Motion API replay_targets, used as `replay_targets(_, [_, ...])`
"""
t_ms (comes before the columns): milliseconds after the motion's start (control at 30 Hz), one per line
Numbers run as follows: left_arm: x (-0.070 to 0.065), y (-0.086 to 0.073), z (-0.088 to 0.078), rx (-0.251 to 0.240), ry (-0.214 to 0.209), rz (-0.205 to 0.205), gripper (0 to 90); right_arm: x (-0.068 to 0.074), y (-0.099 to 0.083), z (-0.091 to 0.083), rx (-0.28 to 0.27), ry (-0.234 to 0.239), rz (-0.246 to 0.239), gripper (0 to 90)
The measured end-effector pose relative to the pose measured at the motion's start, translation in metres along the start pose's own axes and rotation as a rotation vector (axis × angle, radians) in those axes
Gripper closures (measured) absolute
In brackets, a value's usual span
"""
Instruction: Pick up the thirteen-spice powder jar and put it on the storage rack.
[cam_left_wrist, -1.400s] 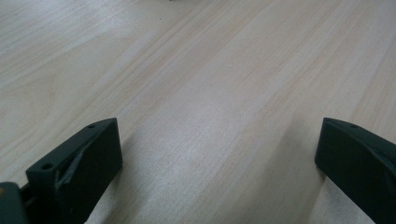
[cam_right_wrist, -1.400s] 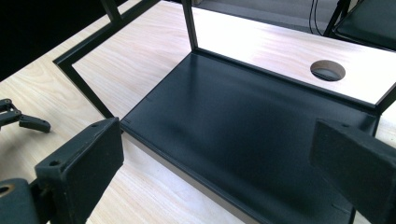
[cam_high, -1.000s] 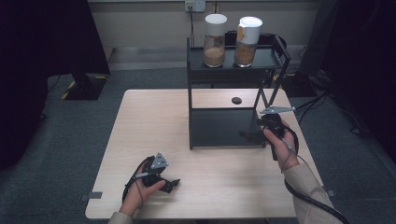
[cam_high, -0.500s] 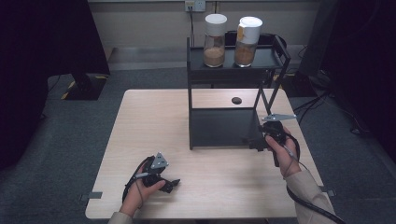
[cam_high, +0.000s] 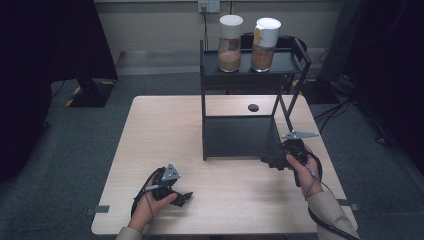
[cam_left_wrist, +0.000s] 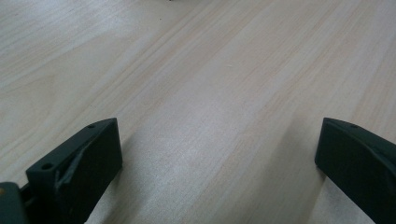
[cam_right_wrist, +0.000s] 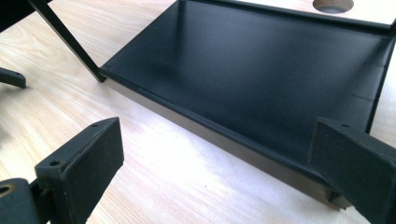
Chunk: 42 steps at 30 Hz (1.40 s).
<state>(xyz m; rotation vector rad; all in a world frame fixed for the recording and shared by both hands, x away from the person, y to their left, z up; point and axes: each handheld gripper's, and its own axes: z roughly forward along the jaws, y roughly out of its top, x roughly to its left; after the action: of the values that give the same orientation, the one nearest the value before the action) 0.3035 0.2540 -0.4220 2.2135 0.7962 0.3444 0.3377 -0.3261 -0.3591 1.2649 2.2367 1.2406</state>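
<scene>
- Two hand-held grippers are at work over a pale wooden worktop (cam_high: 165, 130), one in each of a person's hands.
- At right, the right hand-held gripper (cam_high: 270, 161) sits low at the front right corner of a black two-tier rack (cam_high: 240, 136), its jaws spread wide and holding nothing.
- From the right gripper view, those jaws frame the front lip of the rack's bottom shelf (cam_right_wrist: 261, 79), with the right jaw just beside the shelf's near corner and the left jaw over bare wood; whether either jaw touches the shelf cannot be told.
- A thin black leg (cam_right_wrist: 70, 42) of the rack meets the worktop at the shelf's far corner in that same view.
- At left, the left hand-held gripper (cam_high: 184, 197) rests near the front edge of the worktop, well apart from the rack, jaws also parted and empty above plain wood grain.
- Beyond the bottom shelf, a small dark round mark (cam_high: 253, 107) shows on the worktop.
- Up on the rack's top shelf stand two jars (cam_high: 230, 43) with white lids, side by side, each partly filled with brown contents.
- Grey carpet (cam_high: 70, 150) surrounds the worktop.
</scene>
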Motion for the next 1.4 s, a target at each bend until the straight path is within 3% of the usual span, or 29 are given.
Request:
replay_targets(500, [0.0,0.0,0.0,0.0,0.0,0.0,0.0,-0.005,-0.024,-0.001,0.017,-0.015,-0.004,2.0])
replay_targets(1400, [0.0,0.0,0.0,-0.001,0.0,-0.001,0.0,-0.017,-0.067,-0.022,0.023,-0.049,0.012,2.0])
